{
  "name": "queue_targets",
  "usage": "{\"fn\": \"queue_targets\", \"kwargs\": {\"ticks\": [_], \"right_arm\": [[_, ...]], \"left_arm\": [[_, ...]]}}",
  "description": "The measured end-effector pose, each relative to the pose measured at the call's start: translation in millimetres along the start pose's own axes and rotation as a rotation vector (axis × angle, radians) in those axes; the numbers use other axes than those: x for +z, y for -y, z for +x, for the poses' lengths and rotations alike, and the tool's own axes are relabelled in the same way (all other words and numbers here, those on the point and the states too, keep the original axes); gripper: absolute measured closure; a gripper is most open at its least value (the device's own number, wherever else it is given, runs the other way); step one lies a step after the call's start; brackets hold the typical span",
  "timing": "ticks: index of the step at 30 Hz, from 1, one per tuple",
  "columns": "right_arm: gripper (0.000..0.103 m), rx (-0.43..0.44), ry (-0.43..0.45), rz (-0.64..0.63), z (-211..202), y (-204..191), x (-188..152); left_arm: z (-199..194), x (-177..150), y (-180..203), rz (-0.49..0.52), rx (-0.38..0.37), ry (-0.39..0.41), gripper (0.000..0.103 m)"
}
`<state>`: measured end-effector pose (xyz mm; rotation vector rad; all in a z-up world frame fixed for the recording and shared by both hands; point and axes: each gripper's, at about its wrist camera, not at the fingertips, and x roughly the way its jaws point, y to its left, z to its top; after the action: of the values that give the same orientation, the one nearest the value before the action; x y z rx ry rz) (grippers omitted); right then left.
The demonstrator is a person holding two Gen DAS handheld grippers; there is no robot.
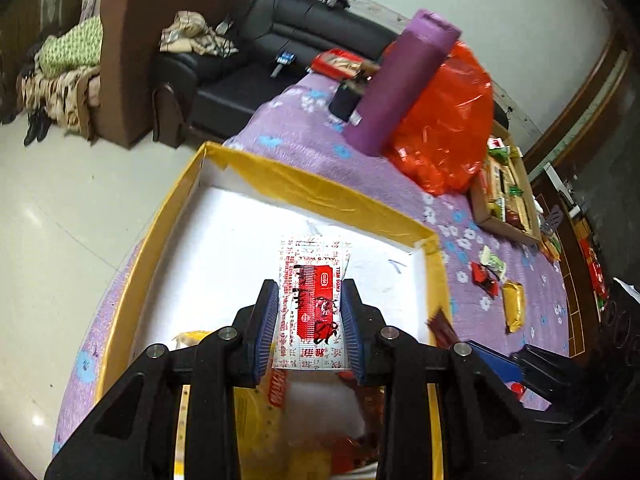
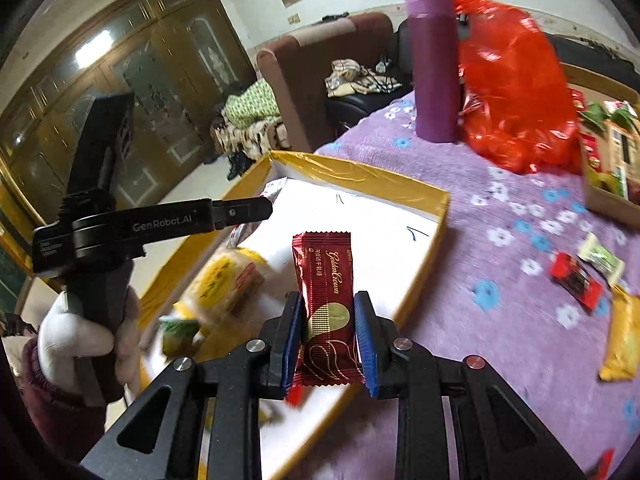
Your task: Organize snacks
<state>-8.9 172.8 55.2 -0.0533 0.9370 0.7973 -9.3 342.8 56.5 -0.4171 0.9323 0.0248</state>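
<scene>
We have the left hand-held gripper pinching a red-and-white snack packet above the white floor of the yellow-rimmed box. Our right hand-held gripper is clamped on a dark red Golden Crown wafer packet, over the box's near edge. Loose snacks lie on the purple floral surface.

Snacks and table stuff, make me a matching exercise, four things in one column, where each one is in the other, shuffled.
1. white and red packet
2. dark red Golden Crown packet
3. purple bottle
4. yellow packet

A. lying loose on the purple cloth
B. in the right gripper
C. in the left gripper
D. upright beside the red bag

Pairs: 1-C, 2-B, 3-D, 4-A
</scene>
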Motion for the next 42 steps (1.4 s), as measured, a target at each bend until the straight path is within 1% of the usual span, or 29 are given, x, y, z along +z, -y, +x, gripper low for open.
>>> {"fn": "queue_targets", "kwargs": {"ticks": [4, 5, 6, 7, 9, 12, 13, 15, 16, 17, 18, 19, 20, 21, 23, 25, 27, 29, 30, 33, 34, 35, 37, 38, 42], "right_arm": [[0.077, -0.018, -0.03, 0.01, 27.8, 0.5, 6.6], [0.074, -0.019, -0.033, 0.012, 30.8, 1.4, 8.4], [0.073, -0.016, -0.033, 0.02, 33.8, 2.8, 9.1], [0.073, -0.009, -0.032, 0.035, 34.9, 4.9, 9.9], [0.073, 0.012, -0.026, 0.057, 32.6, 10.4, 9.9], [0.07, 0.01, 0.007, 0.061, 18.5, 14.6, 8.4], [0.068, 0.01, 0.019, 0.067, 11.9, 18.0, 8.1], [0.068, 0.008, 0.04, 0.084, -1.3, 25.5, 7.0], [0.066, 0.003, 0.054, 0.095, -10.5, 32.6, 5.5], [0.063, -0.007, 0.068, 0.108, -20.3, 41.6, 3.8], [0.061, -0.02, 0.081, 0.121, -29.9, 50.5, 2.0], [0.057, -0.04, 0.099, 0.14, -42.9, 63.3, -1.3], [0.053, -0.069, 0.118, 0.163, -56.4, 79.4, -5.1], [0.051, -0.102, 0.132, 0.19, -68.6, 96.1, -9.5], [0.045, -0.168, 0.153, 0.253, -88.2, 130.6, -18.2], [0.043, -0.232, 0.155, 0.329, -102.2, 168.8, -28.9], [0.043, -0.289, 0.137, 0.366, -104.9, 193.9, -36.5], [0.043, -0.344, 0.107, 0.393, -97.8, 217.5, -44.1], [0.043, -0.353, 0.097, 0.401, -94.8, 225.5, -46.0], [0.043, -0.351, 0.075, 0.41, -80.8, 236.7, -49.6], [0.047, -0.337, 0.08, 0.405, -77.1, 236.3, -49.5], [0.059, -0.323, 0.074, 0.386, -74.3, 233.1, -48.7], [0.06, -0.343, 0.063, 0.343, -71.0, 220.5, -48.4], [0.06, -0.338, 0.056, 0.332, -69.3, 215.5, -48.8], [0.061, -0.267, 0.018, 0.309, -66.2, 181.4, -62.3]], "left_arm": [[6.0, 0.4, -7.5, -0.028, -0.005, -0.005, 0.073], [6.4, -0.5, -8.9, -0.033, -0.015, -0.007, 0.073], [6.2, -0.9, -9.2, -0.036, -0.028, -0.008, 0.073], [5.0, -1.6, -8.9, -0.038, -0.042, -0.009, 0.07], [-1.5, -4.2, -5.6, -0.04, -0.048, 0.001, 0.065], [-16.4, -8.2, 2.3, -0.047, -0.06, 0.036, 0.051], [-23.5, -10.8, 6.7, -0.05, -0.077, 0.052, 0.048], [-38.1, -18.5, 18.6, -0.043, -0.122, 0.076, 0.047], [-45.6, -23.5, 25.6, -0.04, -0.147, 0.086, 0.047], [-50.3, -27.4, 30.4, -0.039, -0.169, 0.093, 0.047], [-58.2, -35.6, 38.8, -0.039, -0.218, 0.103, 0.046], [-62.4, -40.8, 43.9, -0.04, -0.247, 0.107, 0.043], [-66.6, -48.7, 50.6, -0.045, -0.285, 0.108, 0.041], [-69.2, -58.2, 59.0, -0.053, -0.328, 0.1, 0.04], [-70.2, -71.6, 73.0, -0.046, -0.387, 0.083, 0.04], [-67.0, -88.8, 88.5, -0.036, -0.429, 0.061, 0.04], [-59.0, -102.0, 99.1, -0.04, -0.459, 0.026, 0.04], [-50.7, -111.1, 106.9, -0.036, -0.464, -0.006, 0.04], [-46.2, -115.2, 111.9, -0.029, -0.45, -0.023, 0.04], [-45.4, -120.3, 118.1, -0.012, -0.408, -0.033, 0.04], [-46.1, -121.4, 120.3, -0.007, -0.395, -0.025, 0.04], [-48.0, -122.1, 120.1, -0.004, -0.383, -0.017, 0.04], [-51.6, -124.4, 117.7, -0.007, -0.365, -0.005, 0.04], [-51.5, -125.3, 117.5, -0.009, -0.364, -0.004, 0.04], [-53.1, -129.8, 118.3, -0.01, -0.364, -0.009, 0.04]]}}
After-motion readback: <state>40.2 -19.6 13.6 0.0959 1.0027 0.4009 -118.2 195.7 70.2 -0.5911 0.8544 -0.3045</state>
